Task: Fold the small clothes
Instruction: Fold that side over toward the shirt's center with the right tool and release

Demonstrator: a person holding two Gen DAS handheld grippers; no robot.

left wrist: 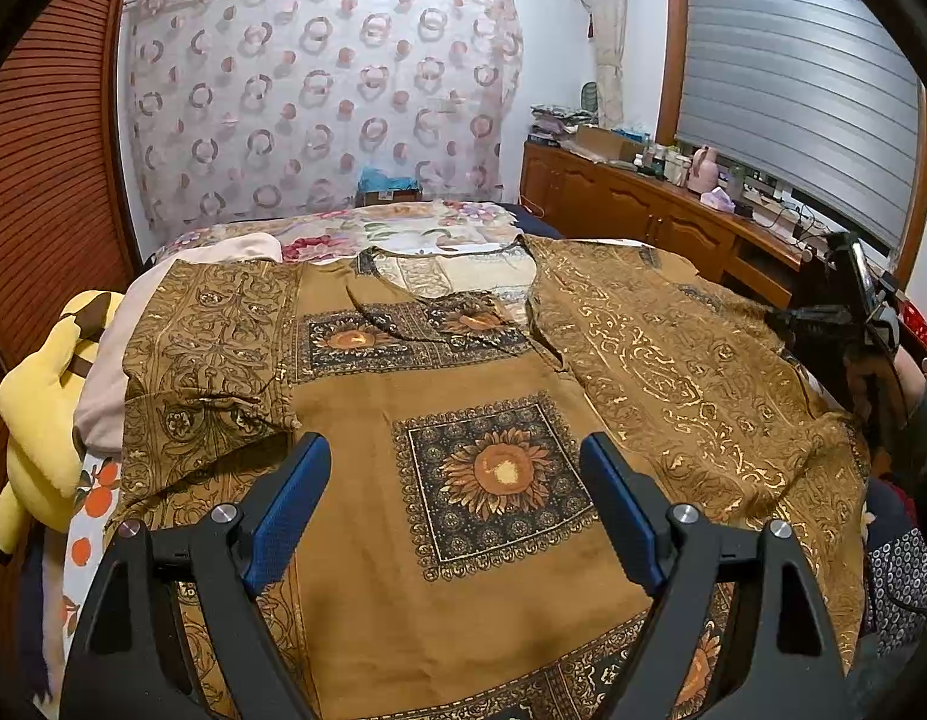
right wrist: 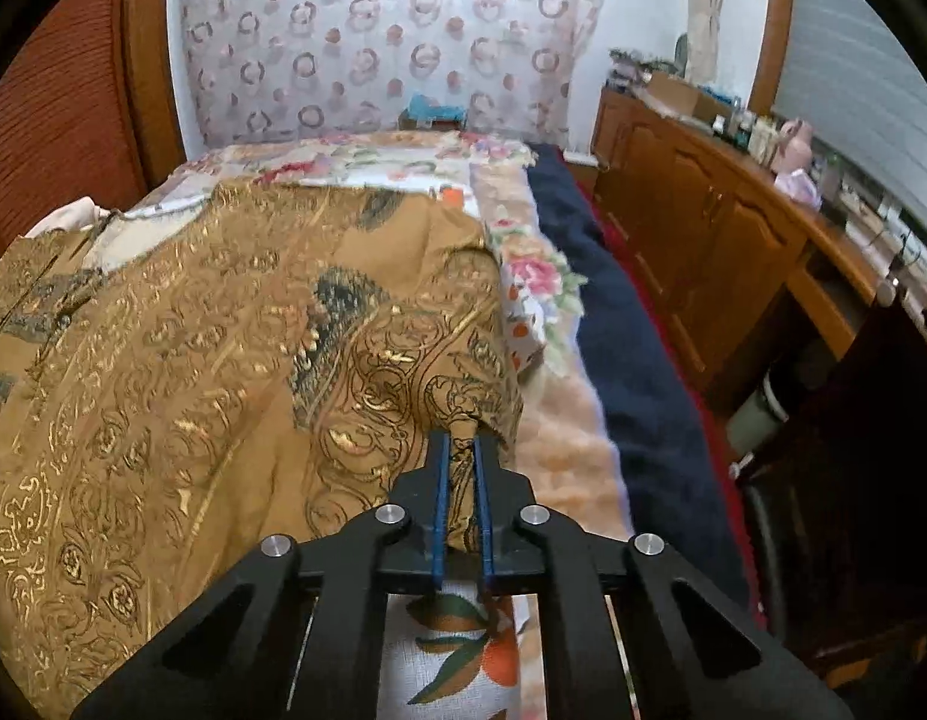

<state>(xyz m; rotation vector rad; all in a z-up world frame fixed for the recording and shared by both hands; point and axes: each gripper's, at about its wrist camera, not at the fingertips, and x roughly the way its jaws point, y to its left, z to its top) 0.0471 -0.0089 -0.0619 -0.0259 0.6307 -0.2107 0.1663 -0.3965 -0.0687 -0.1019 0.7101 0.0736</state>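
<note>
The brown short-sleeved shirt with gold scroll print and sunflower squares (left wrist: 439, 372) lies spread front-up across the bed with the floral patchwork cover (right wrist: 367, 159), neckline toward the far wall. Its right side is already turned inward, showing the gold-printed reverse, while the left sleeve lies flat at the other edge.

The right gripper (right wrist: 461, 468) has its blue pads pressed together on a gathered bunch of the shirt's right edge, near the side of the bed. The left gripper (left wrist: 455, 510) hangs with its jaws spread wide above the lower sunflower square, pinching nothing.

The step in hand looks like folding the right side over toward the middle. To do it well, I judge the right gripper should lift only enough to clear the lower layer, carry the cloth across on a line parallel to the shirt's centre, and lay it down so the fold edge runs straight from shoulder to hem. The bunch in the pads is thick and creased, so it may need smoothing after release. The left gripper could pin the body near the hem to stop the slippery-looking fabric from sliding.

As for containers, 1 open cardboard box (left wrist: 607, 141) sits on the wooden sideboard (left wrist: 655, 210); its contents are too small to tell.
</note>
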